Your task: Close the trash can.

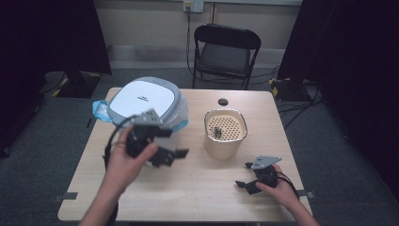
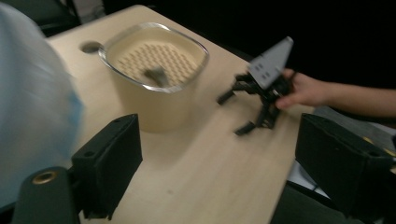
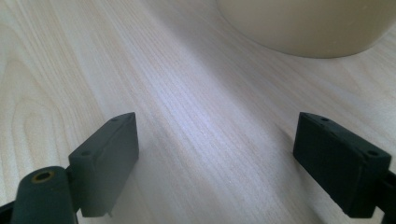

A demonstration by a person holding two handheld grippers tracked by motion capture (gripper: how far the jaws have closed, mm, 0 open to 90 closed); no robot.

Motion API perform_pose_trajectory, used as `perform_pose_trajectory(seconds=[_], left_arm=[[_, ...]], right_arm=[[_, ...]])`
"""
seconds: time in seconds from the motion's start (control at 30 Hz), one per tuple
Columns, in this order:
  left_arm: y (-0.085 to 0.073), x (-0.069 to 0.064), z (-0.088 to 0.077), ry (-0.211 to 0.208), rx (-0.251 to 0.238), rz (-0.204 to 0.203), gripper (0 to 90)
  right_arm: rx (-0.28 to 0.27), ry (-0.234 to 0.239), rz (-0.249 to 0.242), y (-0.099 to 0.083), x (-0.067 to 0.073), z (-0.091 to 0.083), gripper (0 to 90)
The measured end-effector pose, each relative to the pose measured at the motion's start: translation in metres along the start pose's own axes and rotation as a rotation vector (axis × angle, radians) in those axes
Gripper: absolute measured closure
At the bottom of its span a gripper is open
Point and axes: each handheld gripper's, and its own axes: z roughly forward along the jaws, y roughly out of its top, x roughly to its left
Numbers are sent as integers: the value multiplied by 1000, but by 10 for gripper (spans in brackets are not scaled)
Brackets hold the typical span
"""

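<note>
Basket [image 1: 225, 133]: cream, squarish, rounded corners, perforated floor, small grey piece lying inside; sits mid-table [image 1: 197, 188], right of white-lidded grey appliance [image 1: 143, 99] with blue plastic around it. Dark mark on lid, unreadable. Left gripper [image 1: 175, 154] raised between appliance and basket, jaws apart, nothing held. Right gripper [image 1: 244, 184] low over table near basket, jaws wide, empty.

High view looks down from above, gripper views sit low, sharing beige basket [image 1: 225, 133] and table [image 1: 197, 188]
</note>
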Motion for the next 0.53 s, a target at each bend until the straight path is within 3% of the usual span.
perform_pose_trajectory(seconds=[0.03, 0.13, 0.2, 0.3, 0.53], left_arm=[[0, 0, 0, 0, 0, 0, 168], [-26, -5, 18, 0, 10, -4, 158], [-46, -6, 34, 4, 35, 7, 158], [-63, -4, 47, -2, 74, 11, 158], [-77, -1, 57, -12, 80, 26, 158]], right_arm=[[0, 0, 0, 0, 0, 0, 135], [0, 0, 2, 0, 0, 0, 136], [0, -1, 1, 0, 0, 0, 135], [0, 0, 2, 0, 0, 0, 135], [0, 0, 0, 0, 0, 0, 136]])
